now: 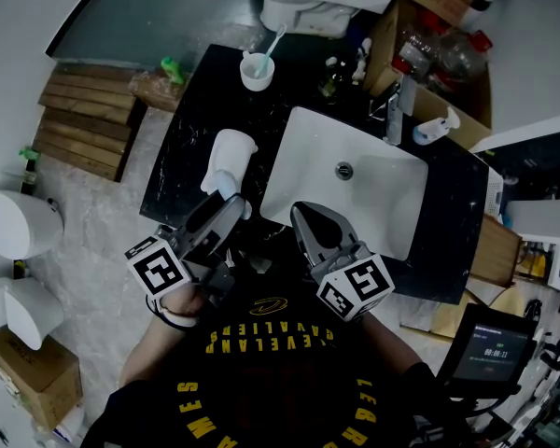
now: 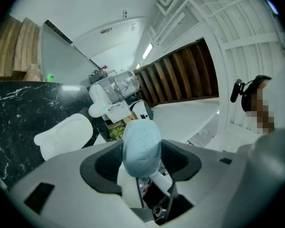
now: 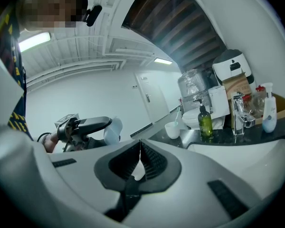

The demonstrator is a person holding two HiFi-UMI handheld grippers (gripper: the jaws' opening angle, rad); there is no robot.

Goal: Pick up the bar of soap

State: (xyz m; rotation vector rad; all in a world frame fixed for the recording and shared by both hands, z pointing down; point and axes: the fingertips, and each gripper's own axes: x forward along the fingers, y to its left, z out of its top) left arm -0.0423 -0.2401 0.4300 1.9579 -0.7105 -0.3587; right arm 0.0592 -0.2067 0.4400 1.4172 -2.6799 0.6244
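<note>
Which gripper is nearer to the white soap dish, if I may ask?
Left. The left gripper, holding the bar of soap, is beside the soap dish; the right gripper is by the sink.

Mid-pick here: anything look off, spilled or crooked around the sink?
Nothing stands out. The left gripper is shut on the pale blue soap, which pokes past the jaw tips; the right gripper is shut, empty. The cup and green bottle on the counter stand upright.
</note>
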